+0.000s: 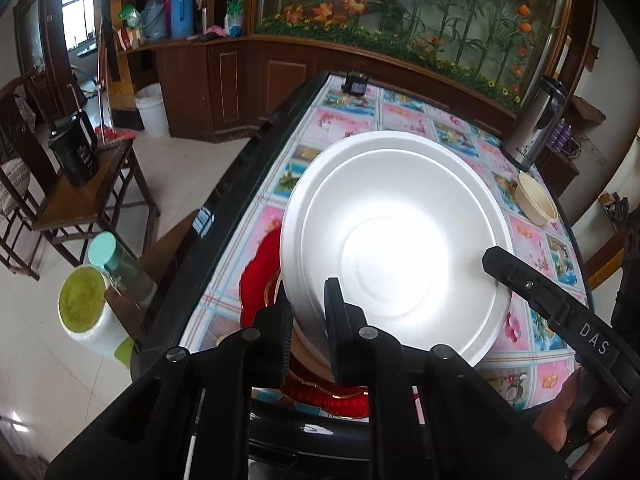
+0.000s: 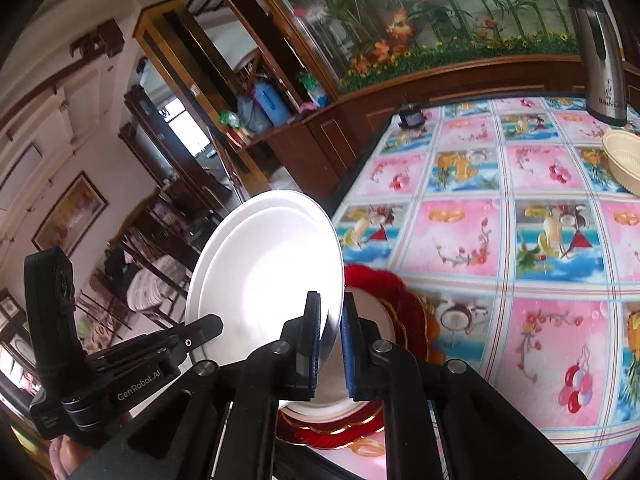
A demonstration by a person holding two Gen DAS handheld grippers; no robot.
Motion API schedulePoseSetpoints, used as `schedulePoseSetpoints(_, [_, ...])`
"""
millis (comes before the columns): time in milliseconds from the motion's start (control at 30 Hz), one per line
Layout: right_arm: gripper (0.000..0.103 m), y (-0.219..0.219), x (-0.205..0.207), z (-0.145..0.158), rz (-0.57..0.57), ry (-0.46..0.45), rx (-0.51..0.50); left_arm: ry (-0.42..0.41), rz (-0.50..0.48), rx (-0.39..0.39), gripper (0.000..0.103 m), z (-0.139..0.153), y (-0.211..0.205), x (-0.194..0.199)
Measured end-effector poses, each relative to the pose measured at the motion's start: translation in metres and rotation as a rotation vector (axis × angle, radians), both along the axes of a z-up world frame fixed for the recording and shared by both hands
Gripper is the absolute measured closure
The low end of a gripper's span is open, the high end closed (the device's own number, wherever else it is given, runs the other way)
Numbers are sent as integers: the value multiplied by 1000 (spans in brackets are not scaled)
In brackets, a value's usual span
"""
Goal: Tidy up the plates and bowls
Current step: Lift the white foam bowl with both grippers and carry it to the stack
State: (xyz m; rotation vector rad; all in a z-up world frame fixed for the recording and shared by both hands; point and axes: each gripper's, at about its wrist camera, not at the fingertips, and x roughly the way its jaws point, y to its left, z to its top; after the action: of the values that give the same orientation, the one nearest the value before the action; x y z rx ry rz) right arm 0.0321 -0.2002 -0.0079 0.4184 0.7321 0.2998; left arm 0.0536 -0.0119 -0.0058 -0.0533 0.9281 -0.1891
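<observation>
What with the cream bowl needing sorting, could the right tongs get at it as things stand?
Probably not yet: the right tongs are shut on the white plate, shared with the left tongs. The tablecloth toward the cream bowl lies bare, so nothing else blocks it.

A plate (image 1: 396,236) hangs tilted above the near edge of the bench (image 1: 400,120), its rim between the pads of the left claw (image 1: 310,320) and of the right claw (image 2: 330,344). Beneath it lies a stack of dishes (image 2: 400,312). A kettle (image 1: 536,128) and a basket (image 1: 536,200) stand at the bench's far right.
</observation>
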Motion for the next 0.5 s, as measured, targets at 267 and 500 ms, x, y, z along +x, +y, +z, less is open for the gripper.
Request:
schedulePoseSetpoints(267, [93,1,5,-28,1,63,-20,43,2,13,90,-19,-3,1])
schedulePoseSetpoints(500, [93,2,10,-43,6,95,-28,55,10,38,90,-30,-2,1])
